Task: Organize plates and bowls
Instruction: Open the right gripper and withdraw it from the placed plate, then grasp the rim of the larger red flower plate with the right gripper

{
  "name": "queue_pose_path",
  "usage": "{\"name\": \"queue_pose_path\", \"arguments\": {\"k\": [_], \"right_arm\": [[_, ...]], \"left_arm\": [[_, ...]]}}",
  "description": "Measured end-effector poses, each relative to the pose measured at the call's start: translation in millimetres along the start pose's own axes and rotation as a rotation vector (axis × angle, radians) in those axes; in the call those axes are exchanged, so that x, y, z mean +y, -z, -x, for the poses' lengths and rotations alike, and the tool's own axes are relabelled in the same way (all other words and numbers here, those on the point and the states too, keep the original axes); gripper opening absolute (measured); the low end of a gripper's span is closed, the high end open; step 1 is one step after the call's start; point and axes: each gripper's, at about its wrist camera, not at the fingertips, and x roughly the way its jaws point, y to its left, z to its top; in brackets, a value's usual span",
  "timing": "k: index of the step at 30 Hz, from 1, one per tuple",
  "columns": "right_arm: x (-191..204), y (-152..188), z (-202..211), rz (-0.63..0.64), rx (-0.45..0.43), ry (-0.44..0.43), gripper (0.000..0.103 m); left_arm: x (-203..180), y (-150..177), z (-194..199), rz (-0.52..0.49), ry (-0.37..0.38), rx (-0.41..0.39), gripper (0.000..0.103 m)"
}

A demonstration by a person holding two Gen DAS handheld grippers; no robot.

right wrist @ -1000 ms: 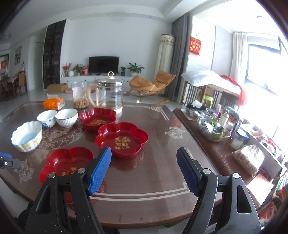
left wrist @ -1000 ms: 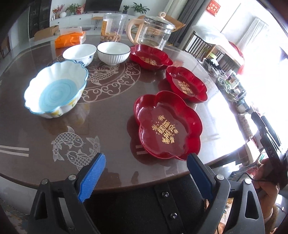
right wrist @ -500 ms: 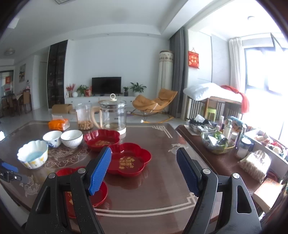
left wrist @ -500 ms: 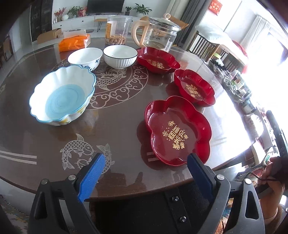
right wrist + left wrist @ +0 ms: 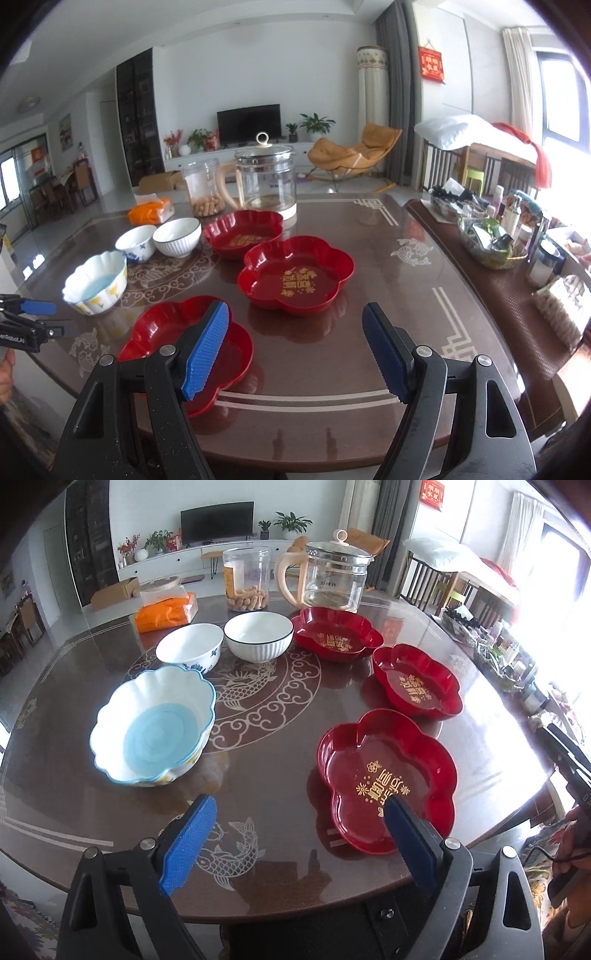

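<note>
Three red flower-shaped plates lie on the brown table: near (image 5: 384, 775) (image 5: 166, 328), middle (image 5: 417, 685) (image 5: 295, 277) and far (image 5: 336, 633) (image 5: 242, 232). A scalloped white bowl with a blue inside (image 5: 153, 725) (image 5: 96, 282) sits at the left. Two small white bowls (image 5: 190, 648) (image 5: 258, 635) stand behind it. My left gripper (image 5: 295, 842) is open and empty over the near table edge, its right finger over the near plate's rim. My right gripper (image 5: 295, 354) is open and empty, above the table between the near and middle plates.
A glass kettle (image 5: 332, 579), a jar of peanuts (image 5: 247, 579) and an orange tissue pack (image 5: 166, 613) stand at the table's far side. A side counter with a basket of bottles (image 5: 491, 236) runs along the right. The left gripper shows at the right wrist view's left edge (image 5: 26, 325).
My left gripper has moved forward over the table edge toward the near red plate. My right gripper rose, then tilted back down toward the plates. Both stay open.
</note>
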Motion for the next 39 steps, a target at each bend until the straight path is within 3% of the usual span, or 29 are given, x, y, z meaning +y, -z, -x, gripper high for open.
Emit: {"name": "queue_pose_path", "arguments": {"k": [6, 11, 16, 21, 25, 33, 37, 39], "right_arm": [[-9.2, -19.5, -23.5, -0.033, 0.119, -0.091, 0.078], [-14.6, -55.3, -60.6, -0.047, 0.238, -0.18, 0.078], [-29.4, -113.4, -119.5, -0.034, 0.326, -0.181, 0.078], [-52.9, -155.1, -194.7, -0.082, 0.401, -0.199, 0.078], [-54.5, -165.1, -245.6, -0.099, 0.472, -0.232, 0.078], [-18.2, -161.0, -320.8, 0.014, 0.599, -0.24, 0.075], [-11.0, -152.5, -353.9, 0.023, 0.648, -0.227, 0.051], [-5.9, -148.2, -366.5, 0.029, 0.662, -0.222, 0.05]], "left_arm": [[-1.1, -37.1, -23.5, 0.021, 0.035, 0.058, 0.092], [2.3, -88.6, -51.2, 0.075, 0.05, 0.078, 0.092], [7.7, -132.6, -84.4, 0.171, -0.015, 0.056, 0.091], [-1.3, -150.2, -125.2, 0.251, -0.046, 0.087, 0.09], [-9.4, -165.4, -157.1, 0.287, -0.086, 0.1, 0.087], [-21.9, -174.0, -217.0, 0.382, -0.11, 0.175, 0.076], [-23.2, -175.3, -235.9, 0.434, -0.096, 0.179, 0.071], [-25.7, -176.8, -244.9, 0.446, -0.099, 0.185, 0.069]]}}
